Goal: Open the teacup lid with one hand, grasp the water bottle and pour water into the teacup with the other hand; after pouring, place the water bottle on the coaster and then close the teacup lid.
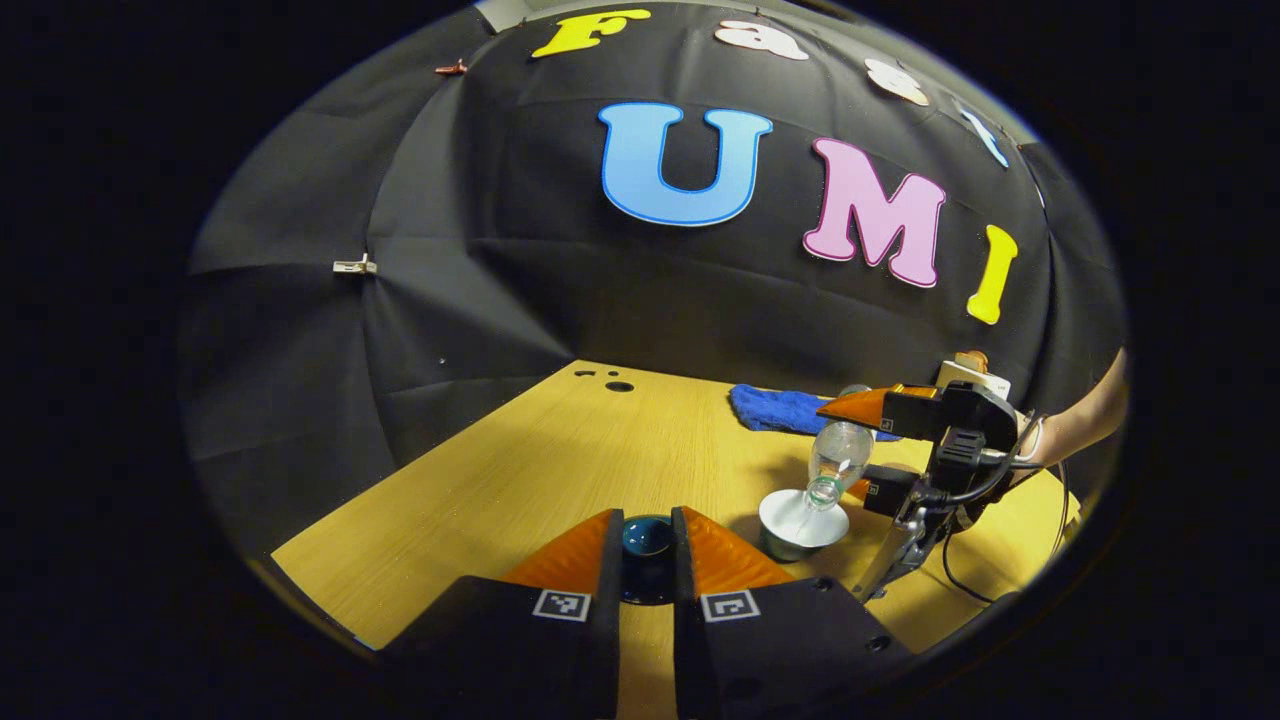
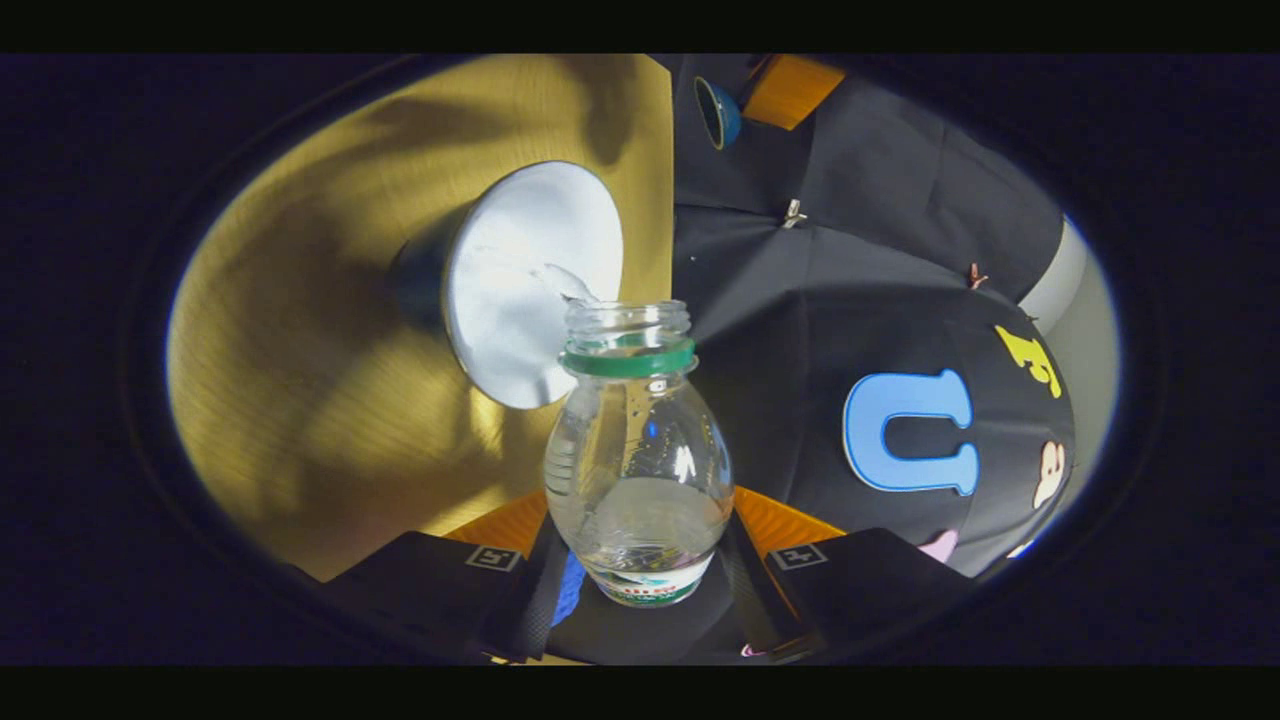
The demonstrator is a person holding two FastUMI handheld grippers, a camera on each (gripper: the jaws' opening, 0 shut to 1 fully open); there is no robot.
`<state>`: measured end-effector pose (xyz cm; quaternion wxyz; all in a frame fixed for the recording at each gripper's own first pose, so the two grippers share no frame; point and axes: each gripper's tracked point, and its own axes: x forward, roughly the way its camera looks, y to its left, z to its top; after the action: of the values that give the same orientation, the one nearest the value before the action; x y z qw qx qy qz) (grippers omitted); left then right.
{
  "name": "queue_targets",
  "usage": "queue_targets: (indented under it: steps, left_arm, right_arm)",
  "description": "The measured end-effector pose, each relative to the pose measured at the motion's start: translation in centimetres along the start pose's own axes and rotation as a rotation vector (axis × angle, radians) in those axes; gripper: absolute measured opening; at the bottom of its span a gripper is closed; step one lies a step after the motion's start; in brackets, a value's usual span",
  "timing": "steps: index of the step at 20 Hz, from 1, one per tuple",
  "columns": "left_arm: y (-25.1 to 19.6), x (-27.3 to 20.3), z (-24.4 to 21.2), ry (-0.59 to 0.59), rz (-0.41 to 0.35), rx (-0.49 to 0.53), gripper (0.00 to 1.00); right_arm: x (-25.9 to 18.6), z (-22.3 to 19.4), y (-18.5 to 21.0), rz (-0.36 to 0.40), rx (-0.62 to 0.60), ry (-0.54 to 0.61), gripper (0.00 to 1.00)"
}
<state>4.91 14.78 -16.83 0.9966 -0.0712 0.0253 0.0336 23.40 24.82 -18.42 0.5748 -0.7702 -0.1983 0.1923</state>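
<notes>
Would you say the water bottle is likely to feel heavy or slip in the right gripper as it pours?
Probably light: the water bottle looks mostly empty. Its clear, smooth wall may be slippery, and thin plastic could flex under the right gripper. Tilted over the teacup, it might twist.

Left gripper view: lid (image 1: 647,540) bottom centre, cup (image 1: 802,522) on table (image 1: 520,470) right of it, bottle (image 1: 835,460) tilted above cup, cloth (image 1: 785,408) behind.

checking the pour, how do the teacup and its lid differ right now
The teacup stands uncovered on the table, white inside, taking water from the tipped water bottle. The lid is smaller, dark blue, and pinched off the table in the left tool. Both look glazed dark blue outside.
</notes>
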Motion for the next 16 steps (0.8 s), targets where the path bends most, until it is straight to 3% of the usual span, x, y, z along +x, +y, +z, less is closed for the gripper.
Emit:
queue_targets:
  steps: [10, 16]
  left_arm:
    - [-0.43, -0.48, -0.22, 0.0, -0.005, 0.005, 0.26]
    - [0.23, -0.84, 0.2, -0.019, 0.031, -0.016, 0.26]
  right_arm:
    - [-0.42, 0.13, 0.37, 0.006, -0.07, -0.024, 0.74]
    - [-0.81, 0.13, 0.58, 0.016, -0.112, -0.034, 0.74]
